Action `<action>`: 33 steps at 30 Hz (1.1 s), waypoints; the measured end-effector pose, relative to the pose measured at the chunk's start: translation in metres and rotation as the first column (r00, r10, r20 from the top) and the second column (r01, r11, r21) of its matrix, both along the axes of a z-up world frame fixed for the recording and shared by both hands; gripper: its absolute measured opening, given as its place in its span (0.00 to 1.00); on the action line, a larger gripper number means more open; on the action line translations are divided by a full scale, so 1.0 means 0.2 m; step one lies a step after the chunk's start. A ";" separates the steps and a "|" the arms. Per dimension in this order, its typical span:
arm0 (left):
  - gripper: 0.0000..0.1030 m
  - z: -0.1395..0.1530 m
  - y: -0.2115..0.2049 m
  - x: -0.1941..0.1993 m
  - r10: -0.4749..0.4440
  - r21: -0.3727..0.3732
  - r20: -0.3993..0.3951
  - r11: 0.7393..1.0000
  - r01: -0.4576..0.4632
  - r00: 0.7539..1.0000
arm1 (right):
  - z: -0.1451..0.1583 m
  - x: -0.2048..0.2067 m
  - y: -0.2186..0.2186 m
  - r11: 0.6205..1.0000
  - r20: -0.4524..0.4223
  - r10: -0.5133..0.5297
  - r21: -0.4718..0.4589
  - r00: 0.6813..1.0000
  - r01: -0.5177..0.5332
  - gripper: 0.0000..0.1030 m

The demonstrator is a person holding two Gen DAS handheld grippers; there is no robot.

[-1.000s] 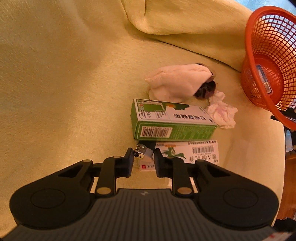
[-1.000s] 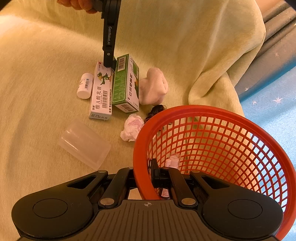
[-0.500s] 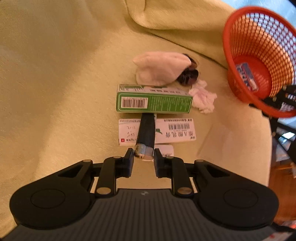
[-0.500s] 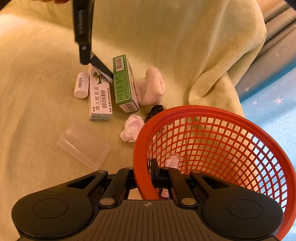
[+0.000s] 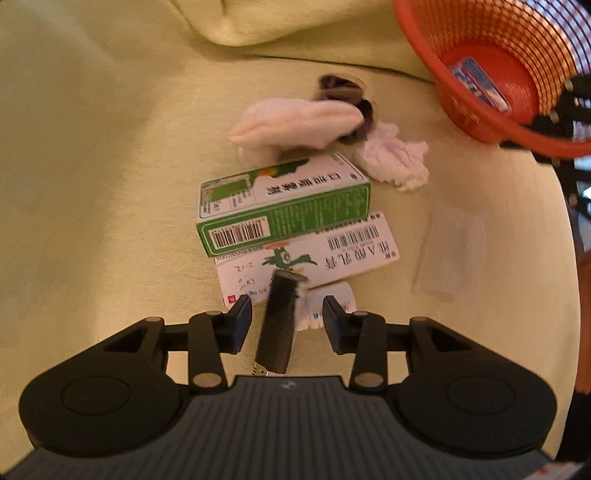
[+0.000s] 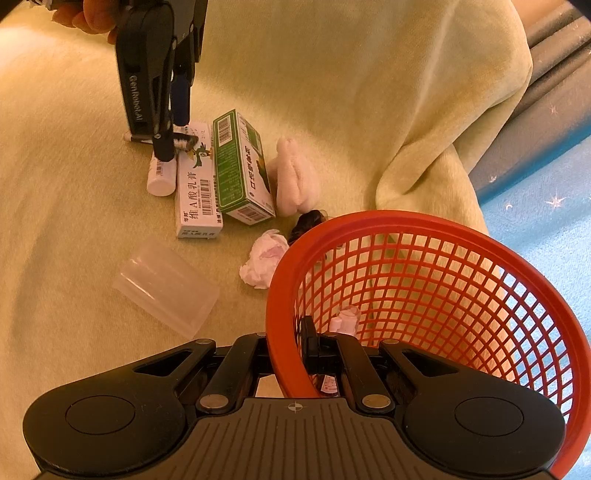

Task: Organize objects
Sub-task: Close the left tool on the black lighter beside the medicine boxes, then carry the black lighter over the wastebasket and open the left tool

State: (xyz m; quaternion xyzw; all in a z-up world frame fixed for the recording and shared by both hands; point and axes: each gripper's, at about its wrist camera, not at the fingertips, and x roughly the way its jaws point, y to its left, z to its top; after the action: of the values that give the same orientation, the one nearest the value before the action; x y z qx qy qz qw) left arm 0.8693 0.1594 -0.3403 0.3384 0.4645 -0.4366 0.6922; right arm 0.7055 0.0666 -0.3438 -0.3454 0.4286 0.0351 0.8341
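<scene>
My left gripper [image 5: 287, 319] is open just above the yellow blanket. A black stick [image 5: 279, 325] lies loose between its fingers, its far end resting on the white box [image 5: 314, 254]. Beyond that box sit a green box [image 5: 284, 206], a pink sock [image 5: 295, 125] and a crumpled tissue [image 5: 395, 155]. A small white bottle [image 5: 328, 306] lies under the gripper. My right gripper [image 6: 295, 350] is shut on the rim of the orange basket [image 6: 424, 258]. The right wrist view shows the left gripper [image 6: 171, 144] standing over the black stick [image 6: 184, 140], beside the white bottle [image 6: 160, 177].
A clear plastic cup [image 6: 166, 284] lies on its side to the left of the basket. A dark hair tie [image 6: 308, 221] sits by the sock. The basket [image 5: 480, 74] holds a blue-and-white packet [image 5: 480, 85]. A hand [image 6: 92, 18] holds the left gripper. Blanket folds rise behind.
My left gripper had lifted the black stick by its end; it has now opened and the stick lies loose between the fingers. The right gripper still holds the basket in place.
</scene>
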 end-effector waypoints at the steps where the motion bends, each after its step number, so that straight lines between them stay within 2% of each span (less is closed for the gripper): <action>1: 0.35 -0.01 0.00 0.00 -0.010 0.005 -0.001 1.000 0.010 1.000 | 0.00 0.00 0.00 1.000 0.000 0.000 0.000 1.000 0.000 0.01; 12: 0.34 -0.11 0.14 0.03 -0.005 0.037 -0.058 0.999 0.008 0.998 | 0.00 0.00 0.00 1.000 0.001 0.003 -0.003 1.000 -0.003 0.01; 15: 0.29 -0.12 0.12 0.04 -0.022 0.029 -0.063 0.999 0.023 0.998 | 0.00 0.00 0.00 1.000 0.001 0.003 -0.003 1.000 -0.003 0.01; 18: 0.17 -0.12 0.11 0.05 -0.043 0.033 -0.064 0.998 0.045 0.997 | 0.00 0.00 0.00 1.000 0.000 0.004 -0.004 1.000 -0.004 0.01; 27: 0.16 -0.01 0.15 0.03 -0.011 0.048 -0.065 0.999 0.014 0.998 | 0.01 0.00 0.00 1.000 -0.005 -0.005 0.000 1.000 0.005 0.01; 33: 0.16 0.13 0.16 -0.01 0.040 0.000 -0.082 0.999 -0.040 0.996 | 0.00 0.00 0.00 1.000 -0.005 -0.009 0.001 1.000 0.009 0.01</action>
State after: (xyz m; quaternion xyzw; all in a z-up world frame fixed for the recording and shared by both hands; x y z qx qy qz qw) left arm 0.8682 0.1918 -0.3138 0.3102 0.4987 -0.4366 0.6815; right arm 0.7063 0.0669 -0.3429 -0.3429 0.4323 0.0327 0.8334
